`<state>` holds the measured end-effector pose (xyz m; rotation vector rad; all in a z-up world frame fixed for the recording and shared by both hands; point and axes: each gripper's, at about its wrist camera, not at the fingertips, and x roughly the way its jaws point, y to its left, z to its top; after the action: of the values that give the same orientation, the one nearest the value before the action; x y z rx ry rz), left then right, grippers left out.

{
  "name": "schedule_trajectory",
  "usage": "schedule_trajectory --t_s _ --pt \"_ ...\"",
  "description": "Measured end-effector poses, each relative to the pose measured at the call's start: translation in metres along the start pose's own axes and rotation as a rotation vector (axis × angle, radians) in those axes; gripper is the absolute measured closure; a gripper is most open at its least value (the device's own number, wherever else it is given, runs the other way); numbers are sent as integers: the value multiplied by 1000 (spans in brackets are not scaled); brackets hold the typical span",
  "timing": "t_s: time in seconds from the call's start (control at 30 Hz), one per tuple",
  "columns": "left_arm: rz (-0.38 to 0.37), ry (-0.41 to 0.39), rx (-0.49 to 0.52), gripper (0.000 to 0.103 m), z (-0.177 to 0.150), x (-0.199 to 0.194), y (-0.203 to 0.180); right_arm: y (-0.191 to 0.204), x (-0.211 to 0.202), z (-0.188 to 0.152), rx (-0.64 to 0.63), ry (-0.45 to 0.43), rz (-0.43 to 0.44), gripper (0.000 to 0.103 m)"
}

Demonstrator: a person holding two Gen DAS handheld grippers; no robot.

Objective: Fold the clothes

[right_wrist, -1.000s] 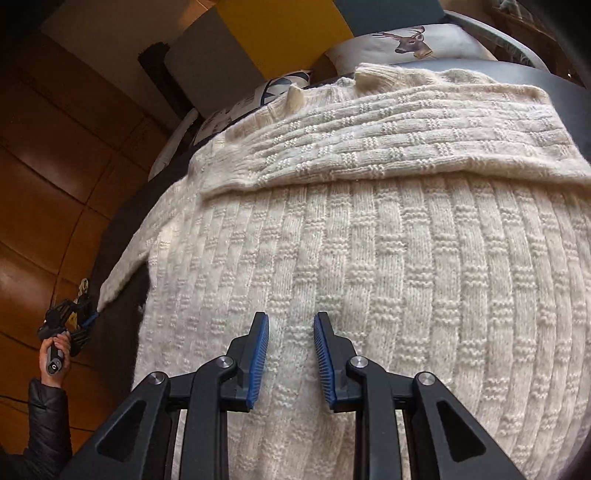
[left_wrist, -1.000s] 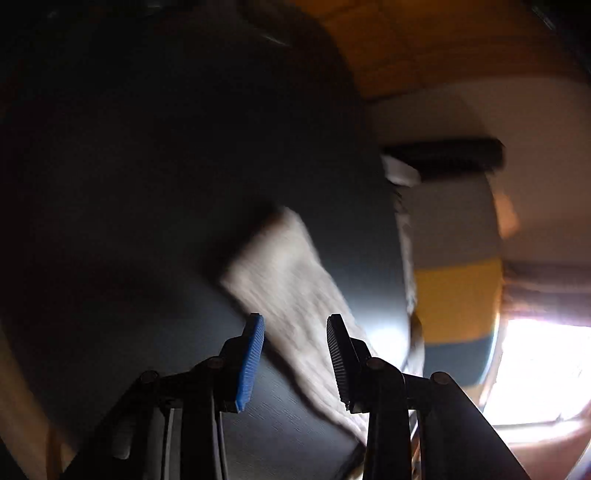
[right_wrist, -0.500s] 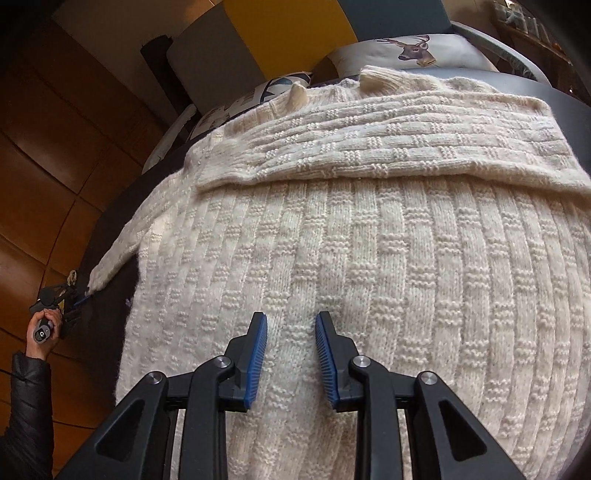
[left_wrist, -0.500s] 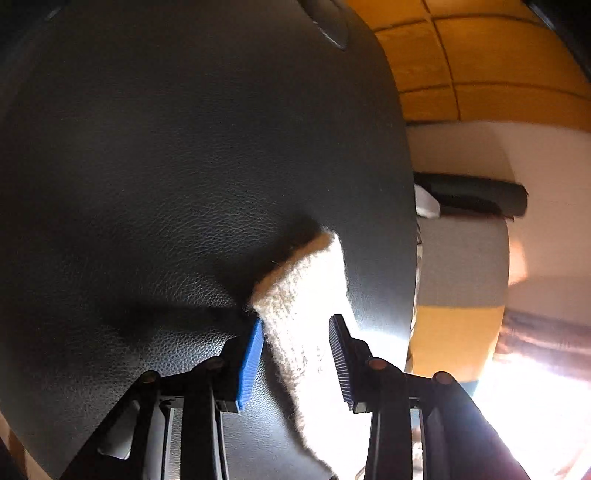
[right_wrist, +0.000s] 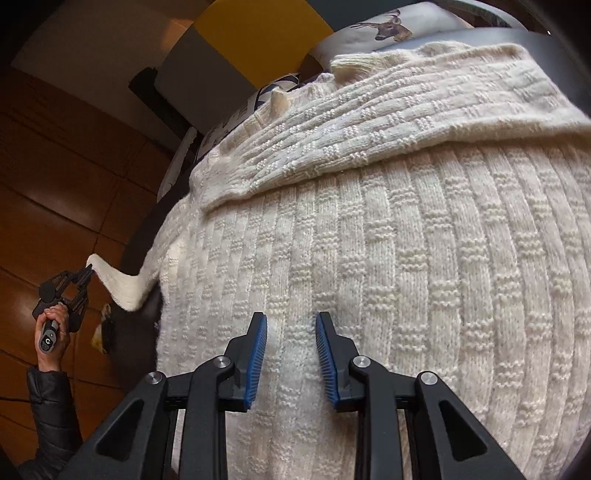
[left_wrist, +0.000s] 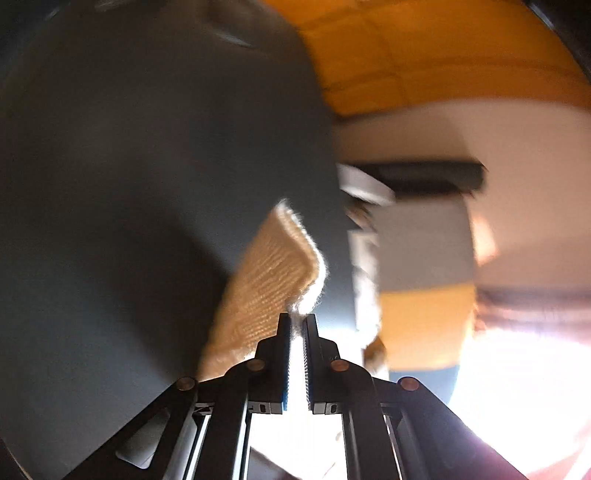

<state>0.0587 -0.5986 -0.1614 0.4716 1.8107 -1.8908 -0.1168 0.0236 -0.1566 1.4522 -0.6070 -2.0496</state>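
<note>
The cream knitted sweater [right_wrist: 369,258] lay spread over a dark, smooth, leather-like surface [left_wrist: 129,184], its body a thick basket-weave rib running in long vertical bands, with one sleeve folded flat across the upper part. The other sleeve [right_wrist: 122,284] stretched off to the side, its ribbed cuff [left_wrist: 280,266] lifted clear of the dark surface and pulled taut. The left gripper [left_wrist: 296,319] was clamped tight on the edge of that cuff, its black jaws nearly meeting with a thin fold of knit pinched between them; in the right wrist view the same gripper [right_wrist: 86,273] appeared small at the far left, carried in a person's hand [right_wrist: 51,328] with a dark padded sleeve [right_wrist: 51,413] behind it, angled up toward the cuff. The right gripper [right_wrist: 290,325] pointed down at the lower body of the sweater, its blue ribbed pads [right_wrist: 258,354] standing partly apart with knit showing between them, pinching nothing that could be seen. Beyond the sweater lay a pillow printed with a deer [right_wrist: 384,29], and wooden flooring [right_wrist: 55,166] ran alongside.
</note>
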Motion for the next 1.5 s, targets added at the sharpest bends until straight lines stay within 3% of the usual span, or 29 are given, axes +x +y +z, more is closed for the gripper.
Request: schedule_trajectory --t_s 0.13,0.33,0.47,0.73,0.93,1.1,1.13,1.2,1.23,1.4,1.5 --pt "-92 100 138 97 -43 31 -72 -6 -7 1 17 -15 13 76" --pt "-157 287 348 97 -155 99 -165 -19 -20 3 38 -41 12 76" --pt "-158 401 447 97 -231 145 -208 -33 -31 5 60 -65 8 76" --pt "-87 591 598 97 -385 145 -200 -58 -51 6 87 -99 3 76" --pt "-31 665 692 98 -456 140 -183 -60 -52 10 68 -101 -14 76" --pt "20 721 772 97 -485 166 -169 -54 -56 27 74 -134 13 76" --pt "23 753 781 94 -488 172 -166 -53 -56 34 89 -143 44 76" --pt "11 813 770 77 -489 176 -161 -50 -54 47 122 -161 107 76" --pt "1 816 758 67 -484 174 -160 -48 -51 55 143 -170 139 76" --pt "-131 807 655 58 -435 134 -162 -50 -19 86 314 -196 288 76" --pt "-183 766 527 55 -388 105 -144 -59 7 93 436 -184 273 73"
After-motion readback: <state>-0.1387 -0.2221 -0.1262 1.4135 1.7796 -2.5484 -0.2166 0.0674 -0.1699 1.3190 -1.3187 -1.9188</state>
